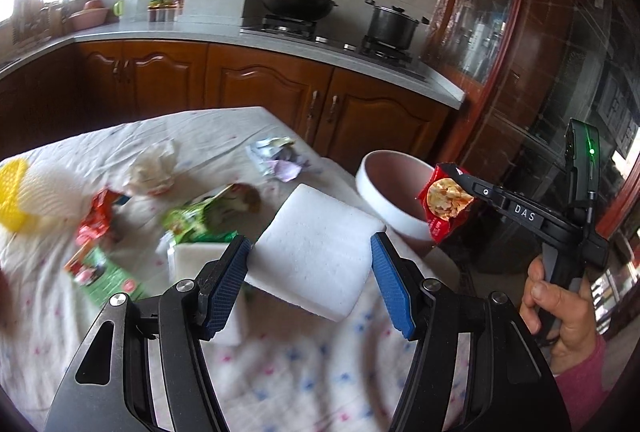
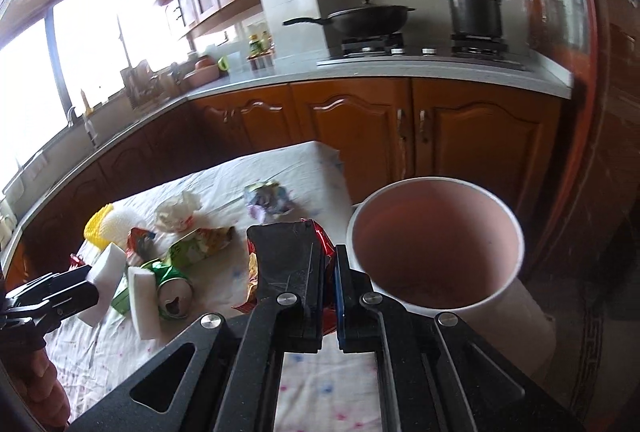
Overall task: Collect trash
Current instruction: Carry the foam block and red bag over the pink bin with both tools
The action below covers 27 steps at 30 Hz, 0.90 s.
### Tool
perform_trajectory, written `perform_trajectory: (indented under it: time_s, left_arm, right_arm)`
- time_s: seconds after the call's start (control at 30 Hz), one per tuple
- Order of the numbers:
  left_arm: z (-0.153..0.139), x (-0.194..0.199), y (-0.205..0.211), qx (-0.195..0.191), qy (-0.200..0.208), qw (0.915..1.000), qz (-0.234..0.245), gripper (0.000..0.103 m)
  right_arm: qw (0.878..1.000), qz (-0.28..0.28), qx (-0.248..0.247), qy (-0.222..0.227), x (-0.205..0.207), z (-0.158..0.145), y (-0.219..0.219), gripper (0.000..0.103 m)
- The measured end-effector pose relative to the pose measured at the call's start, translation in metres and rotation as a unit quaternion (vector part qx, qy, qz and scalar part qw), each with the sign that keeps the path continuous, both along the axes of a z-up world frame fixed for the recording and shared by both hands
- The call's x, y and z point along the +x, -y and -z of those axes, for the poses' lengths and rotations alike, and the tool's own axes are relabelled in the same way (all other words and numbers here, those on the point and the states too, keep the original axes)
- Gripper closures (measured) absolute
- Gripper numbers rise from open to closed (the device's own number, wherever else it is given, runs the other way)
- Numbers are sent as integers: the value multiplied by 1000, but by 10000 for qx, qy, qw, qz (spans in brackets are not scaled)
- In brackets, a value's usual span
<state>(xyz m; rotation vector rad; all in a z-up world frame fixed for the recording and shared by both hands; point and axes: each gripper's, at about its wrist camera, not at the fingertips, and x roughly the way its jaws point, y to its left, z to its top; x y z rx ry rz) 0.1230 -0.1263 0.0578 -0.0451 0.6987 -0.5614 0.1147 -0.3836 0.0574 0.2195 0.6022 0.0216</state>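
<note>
- Left wrist view: the left gripper has its blue-padded jaws pressed on the two sides of a white rectangular foam block, lifted clear of the cloth-covered tabletop.
- In the same view, the right gripper has its jaws closed tight on the top edge of a red foil snack packet, which hangs right at the near rim of the round white bin with a pink inside.
- Risk, as I judge it: the packet hangs at the rim, not over the middle of the bin's mouth, so a release here could catch the edge and fall outside.
- Second risk: the foam block is light and slick-sided, held only at its edges; a quick swing toward the bin could let it twist or slip out.
- The packet's long axis runs roughly vertical, with its pinched end up and its free end pointing down.
- The foam block lies flat and tilted, its long axis pointing away from the camera toward the bin.
- Other wrappers, a second foam piece and a crushed green can are left on the tabletop.
</note>
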Motion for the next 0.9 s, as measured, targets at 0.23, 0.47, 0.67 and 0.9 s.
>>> perform_trajectory:
  time_s: [0.23,0.47,0.67,0.9]
  left_arm:
    - [-9,19,43,3,-1,9996,273,41]
    - [-14,43,103,116,22,9983,567,41]
    - [-10,65,154,296,-57,9962,822,41]
    - [10,88,198,546,-309,9934,961,40]
  right_arm:
    - [9992,372,84,106,-4,-5,38,99]
    - [9971,703,244,155,3,-5,78,99]
    - [9959,826,370,72,15,4,106,99]
    - [9943,892,564,-149,31,22,131,99]
